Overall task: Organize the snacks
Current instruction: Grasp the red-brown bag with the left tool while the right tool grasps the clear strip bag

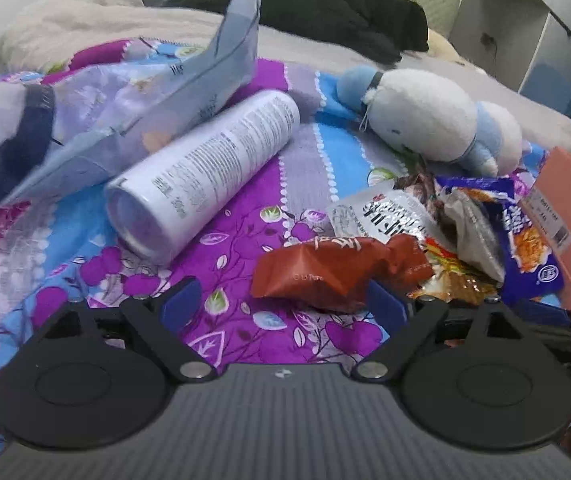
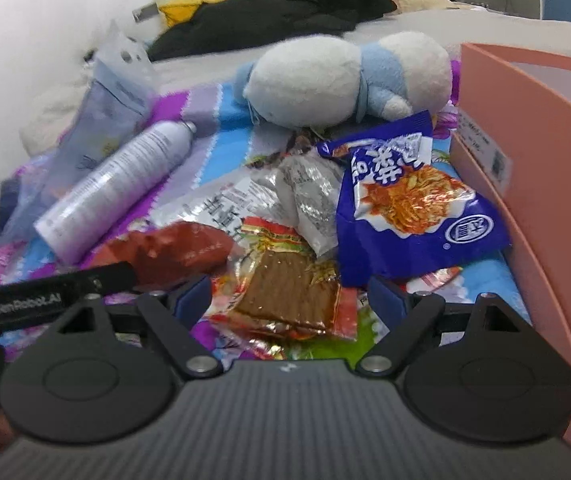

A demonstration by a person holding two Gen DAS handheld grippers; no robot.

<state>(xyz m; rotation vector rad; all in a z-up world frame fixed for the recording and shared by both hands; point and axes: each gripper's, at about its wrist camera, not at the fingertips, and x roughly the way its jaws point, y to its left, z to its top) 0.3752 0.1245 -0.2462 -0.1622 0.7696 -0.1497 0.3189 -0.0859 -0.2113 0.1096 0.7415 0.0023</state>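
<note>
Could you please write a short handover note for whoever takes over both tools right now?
Left tool: open, holding nothing, over the red packet.
Right tool: open, holding nothing, over the clear packet of brown strips.
Snacks: piled loose on the floral bedspread, blue noodle bag nearest the pink box; a white spray can and a plush toy lie nearby.
Done: nothing sorted yet, as far as visible.
Left: all the snacks.
</note>
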